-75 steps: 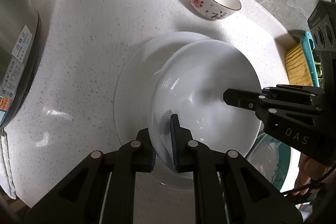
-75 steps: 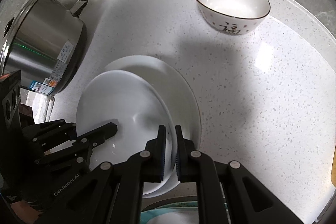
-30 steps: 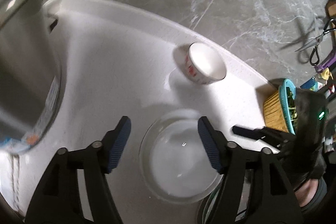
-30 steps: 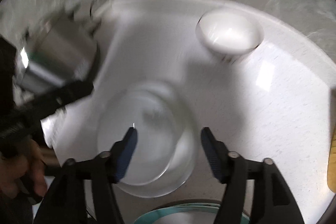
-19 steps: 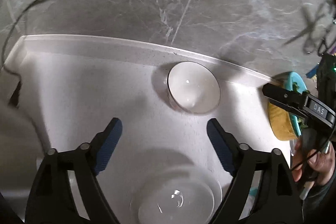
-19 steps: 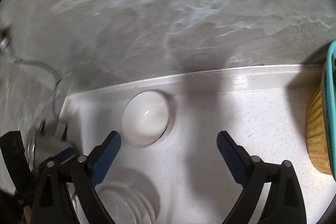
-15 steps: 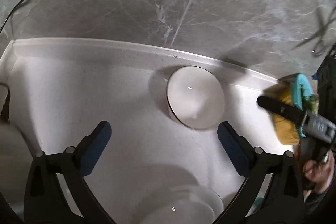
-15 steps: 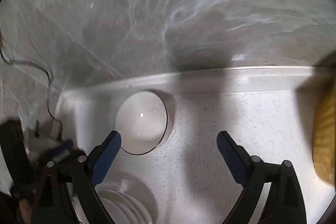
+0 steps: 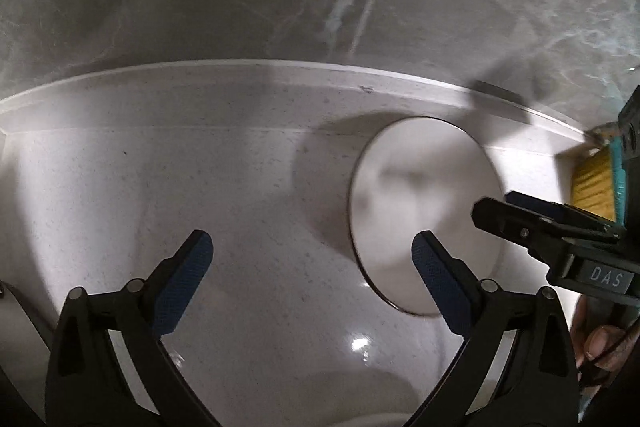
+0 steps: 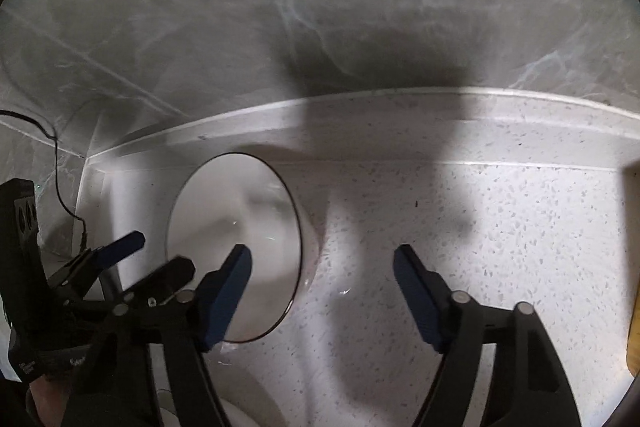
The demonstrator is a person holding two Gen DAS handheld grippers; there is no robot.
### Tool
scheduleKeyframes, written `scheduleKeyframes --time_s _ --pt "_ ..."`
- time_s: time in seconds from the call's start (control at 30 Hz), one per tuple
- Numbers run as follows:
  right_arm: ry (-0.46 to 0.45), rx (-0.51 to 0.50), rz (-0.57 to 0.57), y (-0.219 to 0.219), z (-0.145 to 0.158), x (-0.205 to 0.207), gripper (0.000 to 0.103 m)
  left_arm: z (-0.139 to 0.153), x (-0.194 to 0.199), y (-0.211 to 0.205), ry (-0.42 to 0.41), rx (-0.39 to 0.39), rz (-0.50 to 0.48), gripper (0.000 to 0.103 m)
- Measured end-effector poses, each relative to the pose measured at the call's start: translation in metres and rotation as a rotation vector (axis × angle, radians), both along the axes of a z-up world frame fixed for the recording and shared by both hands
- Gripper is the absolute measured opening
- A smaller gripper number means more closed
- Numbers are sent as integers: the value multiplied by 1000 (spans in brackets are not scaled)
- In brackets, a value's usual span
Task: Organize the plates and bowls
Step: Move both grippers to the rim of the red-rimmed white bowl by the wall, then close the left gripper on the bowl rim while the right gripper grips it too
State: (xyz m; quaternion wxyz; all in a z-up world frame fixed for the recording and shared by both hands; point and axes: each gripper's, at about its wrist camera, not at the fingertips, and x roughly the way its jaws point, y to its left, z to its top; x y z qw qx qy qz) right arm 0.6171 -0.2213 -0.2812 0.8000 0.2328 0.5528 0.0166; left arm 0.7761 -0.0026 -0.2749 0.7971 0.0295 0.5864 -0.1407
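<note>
White "DAS" lettering on right tongs [image 9: 496, 207]; both tongs wide, empty, beside bowl [image 9: 424, 211].

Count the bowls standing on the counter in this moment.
1: a white bowl with a dark rim, near the counter's back edge by the wall. White dishware barely showing at the bottom frame edge could include more.

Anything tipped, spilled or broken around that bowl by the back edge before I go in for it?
Nothing stands out. The bowl sits upright on the speckled counter, looks empty, and shows no chips or spills, though the frames are blurred. The left gripper and the right gripper are both open and empty.
</note>
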Motion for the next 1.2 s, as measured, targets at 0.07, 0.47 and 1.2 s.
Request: scheduleKeyframes --time_s 0.07,0.47,1.2 --pt "15 6 8 1 -6 3 68 -4 4 -1 2 5 -1 85" --pt "31 5 80 26 -21 24 16 -27 17 -20 42 -5 -49 7" --pt "-99 -1 189 39 61 -35 16 73 -76 12 -66 -56 -11 8"
